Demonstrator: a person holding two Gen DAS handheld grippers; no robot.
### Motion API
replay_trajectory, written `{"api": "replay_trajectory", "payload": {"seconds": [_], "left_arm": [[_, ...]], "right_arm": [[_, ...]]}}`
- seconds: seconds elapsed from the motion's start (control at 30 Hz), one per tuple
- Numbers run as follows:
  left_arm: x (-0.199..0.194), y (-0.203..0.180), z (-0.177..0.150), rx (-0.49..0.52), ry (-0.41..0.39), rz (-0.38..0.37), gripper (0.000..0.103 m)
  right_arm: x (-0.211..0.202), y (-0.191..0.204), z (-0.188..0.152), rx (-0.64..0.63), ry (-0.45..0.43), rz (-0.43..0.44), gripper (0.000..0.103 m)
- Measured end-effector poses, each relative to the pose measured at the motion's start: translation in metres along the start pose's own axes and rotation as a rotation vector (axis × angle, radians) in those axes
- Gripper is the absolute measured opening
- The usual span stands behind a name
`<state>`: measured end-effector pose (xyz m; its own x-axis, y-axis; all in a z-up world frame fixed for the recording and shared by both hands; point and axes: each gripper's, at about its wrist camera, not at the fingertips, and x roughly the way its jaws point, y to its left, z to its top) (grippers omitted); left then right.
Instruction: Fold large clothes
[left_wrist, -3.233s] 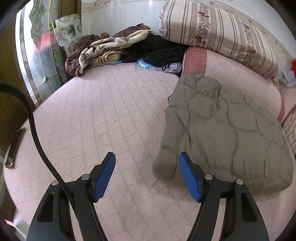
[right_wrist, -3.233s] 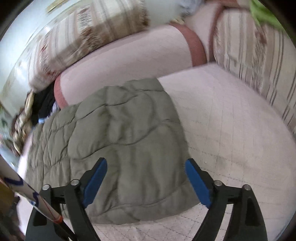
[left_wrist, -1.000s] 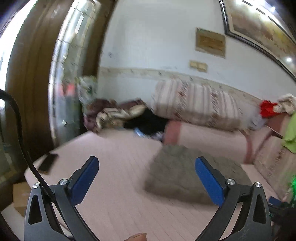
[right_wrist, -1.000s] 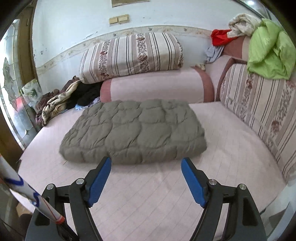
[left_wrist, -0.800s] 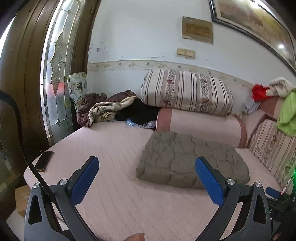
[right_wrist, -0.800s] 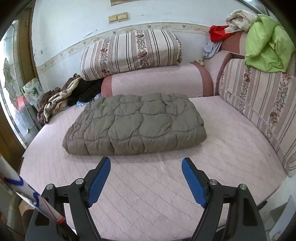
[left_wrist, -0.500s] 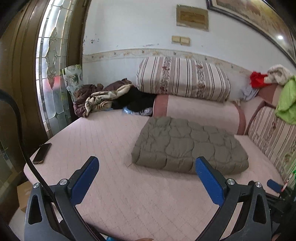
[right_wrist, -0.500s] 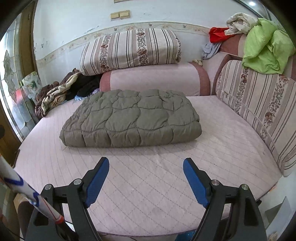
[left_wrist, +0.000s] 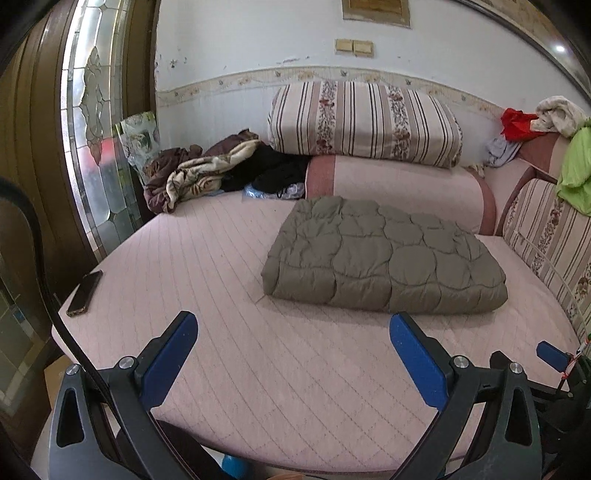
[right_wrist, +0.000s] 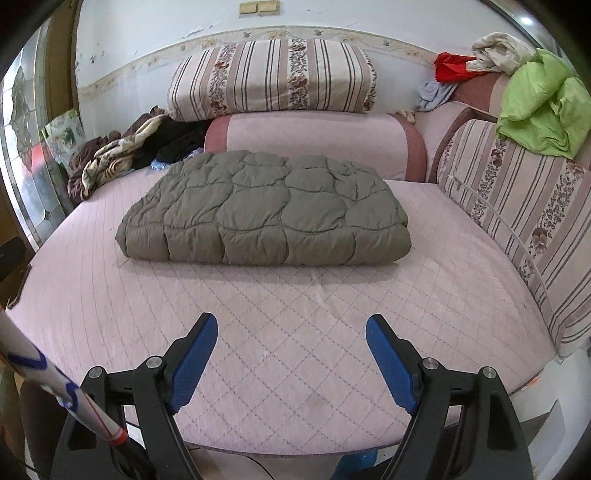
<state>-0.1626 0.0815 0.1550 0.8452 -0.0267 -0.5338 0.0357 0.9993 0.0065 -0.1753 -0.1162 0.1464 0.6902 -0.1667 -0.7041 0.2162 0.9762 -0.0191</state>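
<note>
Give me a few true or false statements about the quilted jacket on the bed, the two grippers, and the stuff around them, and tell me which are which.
1. The olive quilted jacket lies folded in a flat bundle on the pink bed. True.
2. The right gripper is clamped on the jacket. False: its jaws are open and empty, short of the jacket.
3. The left gripper is open with nothing between its fingers. True.
4. A phone rests on top of the jacket. False: it lies near the bed's left edge, apart from the jacket.
5. A lime-green garment is draped over the striped cushion at right. True.
</note>
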Motion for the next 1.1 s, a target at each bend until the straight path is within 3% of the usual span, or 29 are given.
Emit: {"api": "replay_trajectory", "payload": {"seconds": [0.13,0.33,0.57,1.1], "left_arm": [[0.005,0.0,-0.003,-0.005,0.024,-0.01,0.103],[0.005,-0.007,-0.007,0.061,0.016,0.072,0.103],[0.006,-0.012,-0.009,0.069,0.048,0.028,0.103],[0.02,-0.016,-0.017,0.077,0.104,0.026,0.103]], "right_arm": [[0.002,0.004,-0.002,-0.015,0.005,-0.001,0.086],[0.006,0.013,-0.004,-0.037,0.023,-0.009,0.086],[0.009,0.019,-0.009,-0.063,0.035,-0.031,0.086],[0.012,0.021,-0.013,-0.098,0.05,-0.092,0.087]]}}
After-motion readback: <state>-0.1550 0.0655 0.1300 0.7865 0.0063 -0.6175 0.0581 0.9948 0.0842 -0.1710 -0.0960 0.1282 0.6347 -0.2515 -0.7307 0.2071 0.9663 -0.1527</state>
